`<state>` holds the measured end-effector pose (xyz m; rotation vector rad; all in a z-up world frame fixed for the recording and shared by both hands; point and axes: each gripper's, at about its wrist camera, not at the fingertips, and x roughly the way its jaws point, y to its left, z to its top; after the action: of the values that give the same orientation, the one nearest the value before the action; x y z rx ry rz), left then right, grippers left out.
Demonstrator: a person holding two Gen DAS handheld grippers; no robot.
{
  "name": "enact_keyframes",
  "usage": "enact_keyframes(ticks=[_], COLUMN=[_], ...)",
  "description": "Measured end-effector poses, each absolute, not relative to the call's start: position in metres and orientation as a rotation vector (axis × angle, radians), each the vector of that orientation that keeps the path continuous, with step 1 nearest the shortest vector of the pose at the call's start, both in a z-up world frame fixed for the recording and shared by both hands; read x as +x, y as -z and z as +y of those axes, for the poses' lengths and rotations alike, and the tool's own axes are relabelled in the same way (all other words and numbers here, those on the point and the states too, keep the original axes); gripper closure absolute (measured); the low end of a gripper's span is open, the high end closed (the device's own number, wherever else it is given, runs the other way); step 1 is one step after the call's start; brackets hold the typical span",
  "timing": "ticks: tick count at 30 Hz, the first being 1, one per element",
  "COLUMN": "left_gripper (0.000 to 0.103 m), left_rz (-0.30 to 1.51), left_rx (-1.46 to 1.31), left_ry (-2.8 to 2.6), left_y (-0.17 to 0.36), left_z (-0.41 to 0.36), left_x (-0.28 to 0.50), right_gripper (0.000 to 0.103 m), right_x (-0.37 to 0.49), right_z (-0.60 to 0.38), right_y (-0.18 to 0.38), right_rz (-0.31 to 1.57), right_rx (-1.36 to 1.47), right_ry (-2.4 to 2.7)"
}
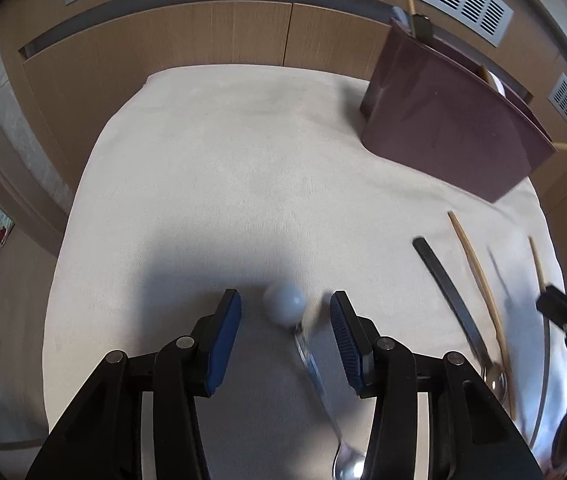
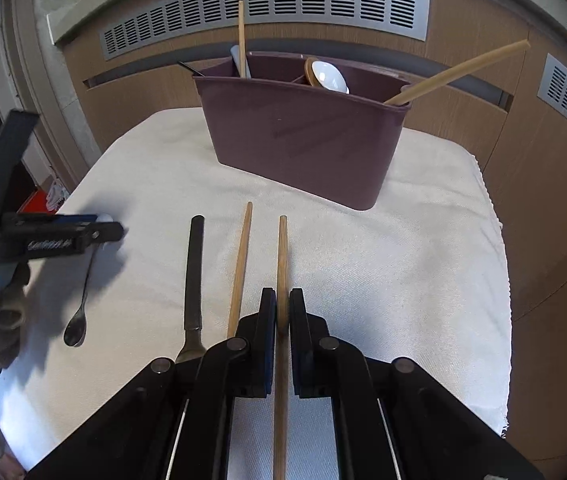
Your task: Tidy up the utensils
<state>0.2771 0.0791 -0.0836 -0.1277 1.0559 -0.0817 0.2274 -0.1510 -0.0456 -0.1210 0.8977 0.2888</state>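
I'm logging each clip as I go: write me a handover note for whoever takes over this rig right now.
Right tool: shut on a wooden utensil handle over the cloth.
Left tool: open over a ball-ended metal spoon, not gripping.
Caddy: already holds a white spoon and wooden utensils.
Done: some utensils stowed.
Left: the held one, the second wooden one, the black-handled one, and the metal spoon.

caddy [image 2: 303, 148] behind | chopsticks [image 2: 241, 264] before it | spoon [image 2: 79, 308] left
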Motion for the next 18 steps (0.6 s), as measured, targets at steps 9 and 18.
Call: enact_keyframes(ticks=[9, 18], left_gripper=[0.081, 0.081], left_rz=[1.004, 0.733], left_rx=[-0.059, -0.054], left_ry=[0.126, 0.177], left_y=[0.083, 0.017], left_z=[0.063, 0.051], left_x=[0.258, 0.18], right_gripper=[0.097, 0.097], right_x=[0.213, 0.179], right_z=[-0.17, -0.175], right_y=[0.019, -0.02], right_rz=[0.833, 0.727], right_rx=[-0.041, -0.05], right_ry=[-0.306, -0.297])
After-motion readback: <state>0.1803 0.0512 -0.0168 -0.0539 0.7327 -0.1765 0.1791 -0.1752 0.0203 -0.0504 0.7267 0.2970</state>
